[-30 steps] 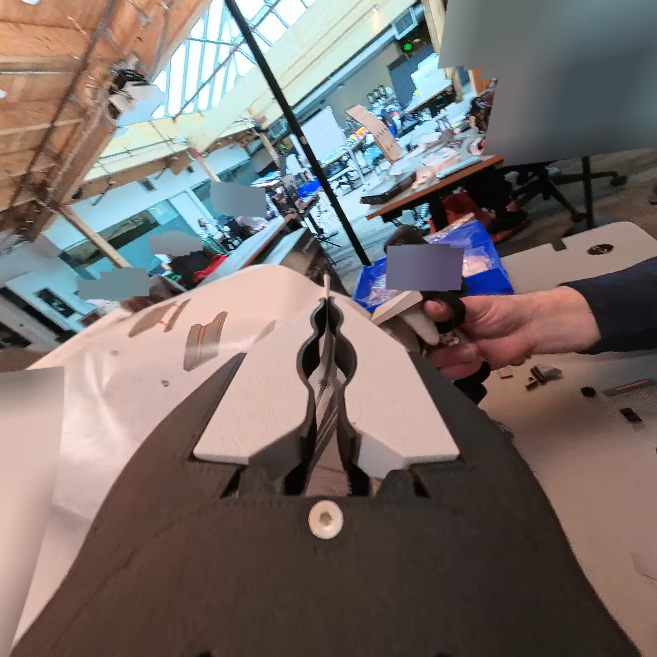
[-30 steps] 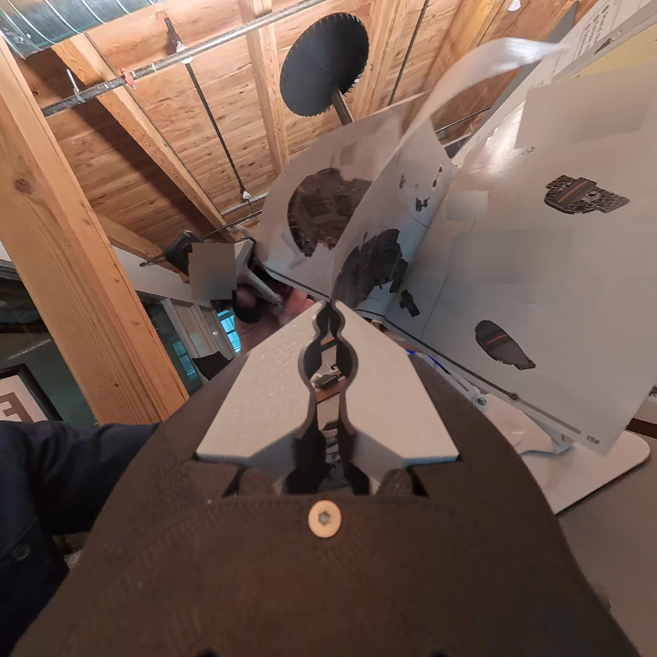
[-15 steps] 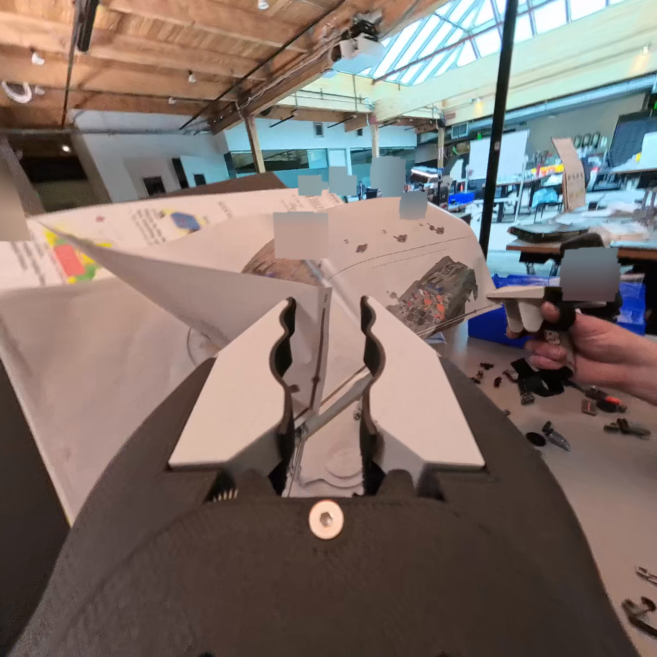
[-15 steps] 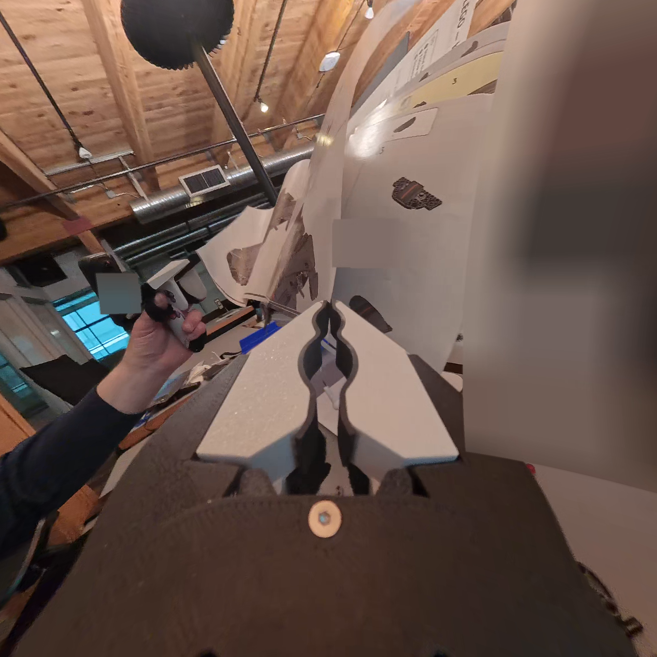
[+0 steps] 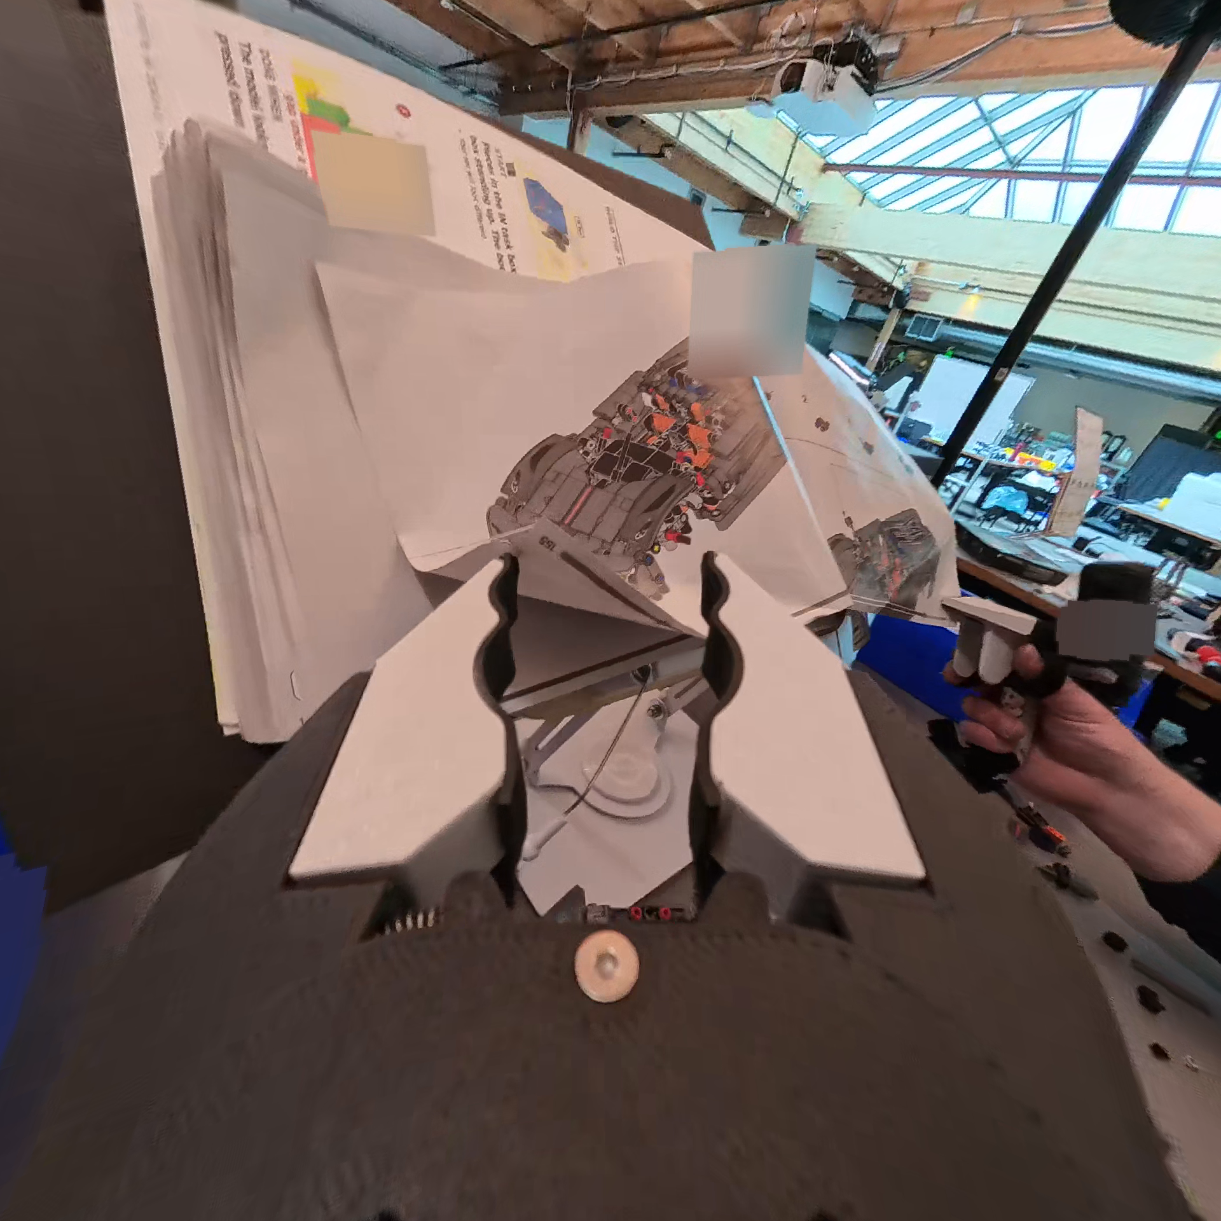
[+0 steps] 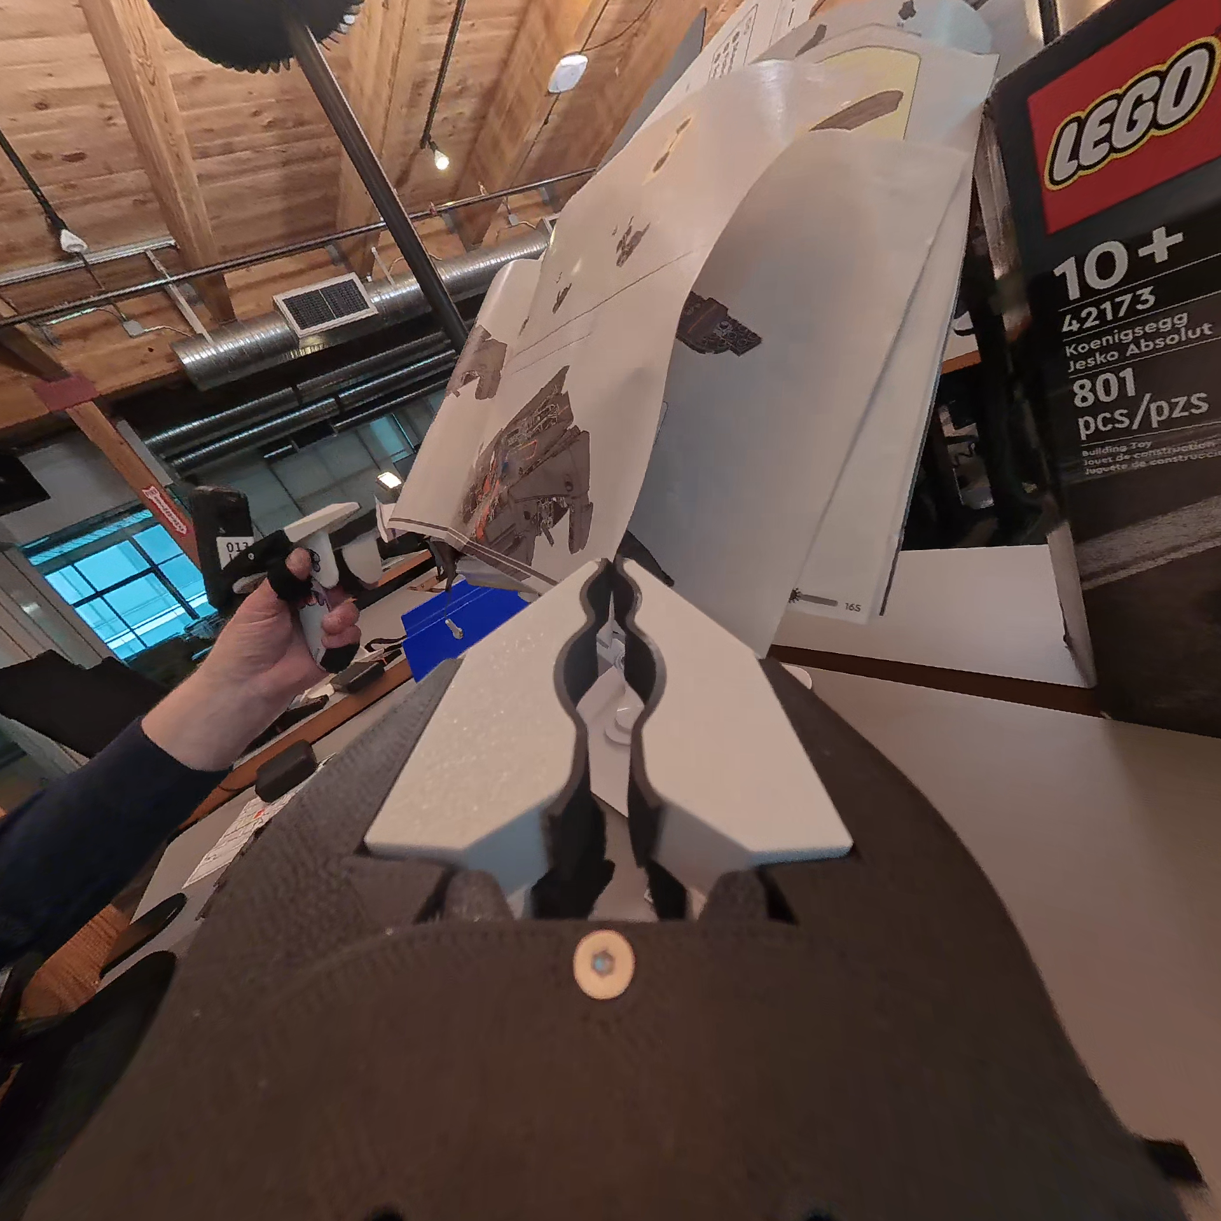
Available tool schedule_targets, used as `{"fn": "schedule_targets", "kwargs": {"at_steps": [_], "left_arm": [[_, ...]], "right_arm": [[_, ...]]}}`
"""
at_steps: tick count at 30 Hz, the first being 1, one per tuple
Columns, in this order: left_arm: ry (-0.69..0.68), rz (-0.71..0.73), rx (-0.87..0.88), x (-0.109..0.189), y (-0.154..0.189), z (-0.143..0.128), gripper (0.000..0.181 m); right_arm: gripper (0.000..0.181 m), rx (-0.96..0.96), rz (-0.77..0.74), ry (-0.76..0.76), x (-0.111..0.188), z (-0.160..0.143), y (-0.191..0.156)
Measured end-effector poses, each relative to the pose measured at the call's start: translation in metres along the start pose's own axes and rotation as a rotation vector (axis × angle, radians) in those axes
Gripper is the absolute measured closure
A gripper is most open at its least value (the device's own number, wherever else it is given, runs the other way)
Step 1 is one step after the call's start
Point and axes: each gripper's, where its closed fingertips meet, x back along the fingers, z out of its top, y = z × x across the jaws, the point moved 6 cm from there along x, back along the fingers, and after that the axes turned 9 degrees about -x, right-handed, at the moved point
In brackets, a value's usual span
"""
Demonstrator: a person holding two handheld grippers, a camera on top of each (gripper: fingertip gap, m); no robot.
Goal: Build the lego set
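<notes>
— Booklet point(image 5: 528, 423) pages are seen fanned up on a stand point(image 5: 614, 766), beside the box point(image 6: 1123, 330) on the tabletop point(image 6: 991, 793).
— Left gripper point(image 5: 608, 575) jaws are spread, empty; right gripper point(image 6: 611, 565) jaws are closed, nothing gripped.

The pale table point(image 6: 991, 779) bears the set's box point(image 6: 1136, 370), a white stand base point(image 5: 614, 779) and scattered small parts point(image 5: 1116, 941).

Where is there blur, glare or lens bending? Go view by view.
Left wrist view: the page stack at left is smeared by motion, the skylight is bright, and the open left tongs are sharp. Right wrist view: the black pole bows from the wide lens, and glare sits on the curled page.
</notes>
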Motion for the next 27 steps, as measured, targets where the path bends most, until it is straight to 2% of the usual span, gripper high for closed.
{"fn": "schedule_targets", "kwargs": {"at_steps": [5, 8, 12, 16, 24, 27], "left_arm": [[0.002, -0.009, 0.126, 0.002, -0.013, -0.012, 0.133], [-0.006, -0.051, 0.173, 0.002, -0.017, -0.018, 0.147], [-0.032, -0.084, 0.157, 0.003, -0.017, -0.02, 0.18], [-0.041, -0.071, 0.087, 0.003, -0.017, -0.017, 0.181], [-0.059, 0.049, -0.02, 0.003, -0.034, -0.014, 0.181], [-0.129, 0.061, -0.035, 0.001, -0.039, -0.022, 0.181]], "right_arm": [[0.181, 0.0, -0.014, -0.003, 0.0, -0.001, 0.004], [0.181, 0.002, -0.025, -0.004, 0.0, -0.002, 0.006], [0.181, 0.01, -0.039, 0.002, 0.001, -0.001, 0.008], [0.181, 0.028, -0.054, 0.011, 0.003, 0.003, 0.01], [0.181, 0.053, -0.108, 0.008, 0.005, 0.007, 0.021], [0.181, 0.061, -0.117, 0.001, 0.005, 0.007, 0.023]]}}
